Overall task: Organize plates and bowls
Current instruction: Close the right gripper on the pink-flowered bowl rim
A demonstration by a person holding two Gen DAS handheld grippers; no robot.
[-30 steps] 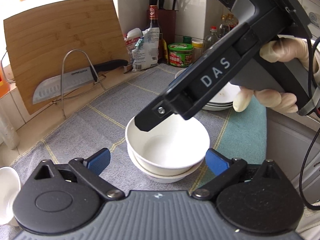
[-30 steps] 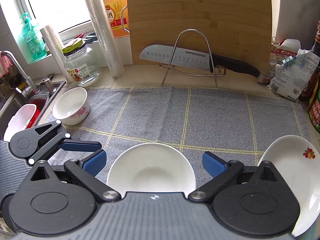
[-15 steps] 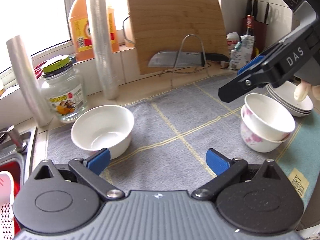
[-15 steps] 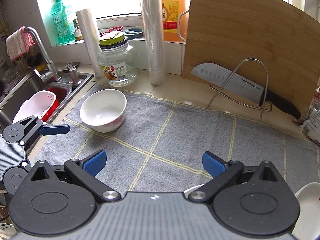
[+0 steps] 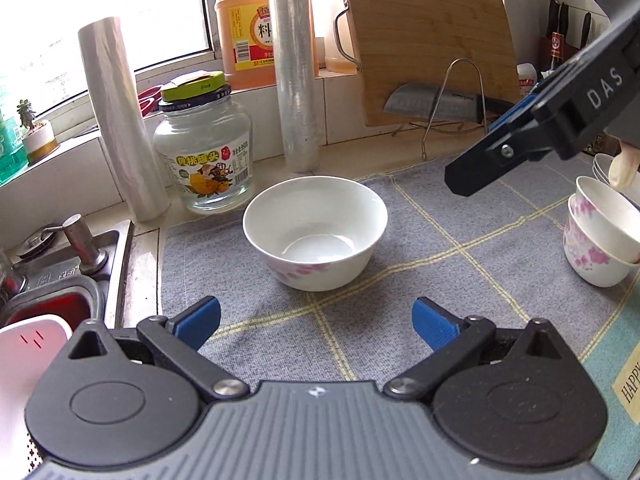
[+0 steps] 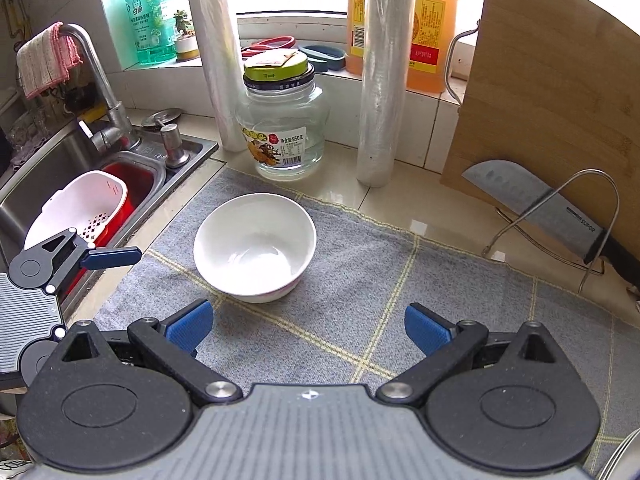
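A lone white bowl (image 5: 316,232) with pink flowers stands upright on the grey mat, just ahead of my left gripper (image 5: 316,322), which is open and holds nothing. In the right wrist view the same bowl (image 6: 256,248) lies ahead and slightly left of my right gripper (image 6: 308,328), also open and holding nothing. Two stacked floral bowls (image 5: 600,240) stand at the mat's right end, with stacked white plates (image 5: 598,164) behind them. The right gripper's fingers (image 5: 480,168) hang above the mat to the bowl's right.
Behind the bowl stand a glass jar (image 6: 282,128) and two film rolls (image 6: 380,80). A cutting board (image 6: 552,92) and a knife on a wire rack (image 6: 536,204) are at the back right. The sink (image 6: 48,168) with a white colander (image 6: 76,208) lies left of the mat (image 6: 360,264).
Both grippers have swung left, away from the stacked bowls and toward the lone bowl. That bowl now sits centred and closer in both views. Both stay open.
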